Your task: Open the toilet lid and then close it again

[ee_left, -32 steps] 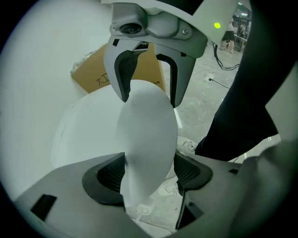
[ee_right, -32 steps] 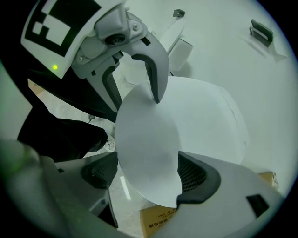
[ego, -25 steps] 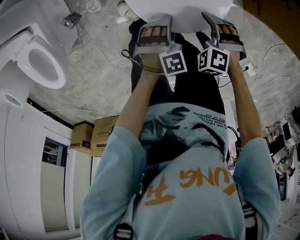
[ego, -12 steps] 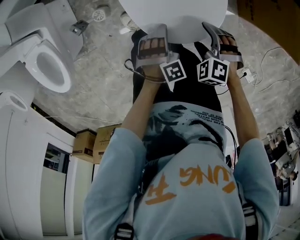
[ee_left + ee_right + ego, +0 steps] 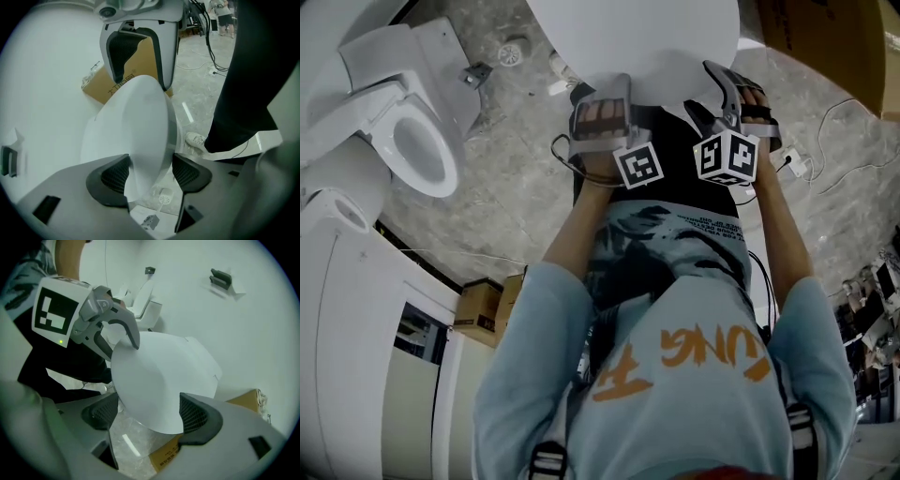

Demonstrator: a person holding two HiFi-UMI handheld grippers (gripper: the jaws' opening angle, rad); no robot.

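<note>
The white toilet lid (image 5: 637, 37) sits at the top centre of the head view, its near rim caught by both grippers just above the person's forearms. In the left gripper (image 5: 150, 171) view the lid's edge runs up between the fingers (image 5: 115, 176), which have just been closing and now grip it at a wide spread. The right gripper (image 5: 150, 416) has the rounded rim filling the gap, both fingers (image 5: 192, 416) set wide against it.
</note>
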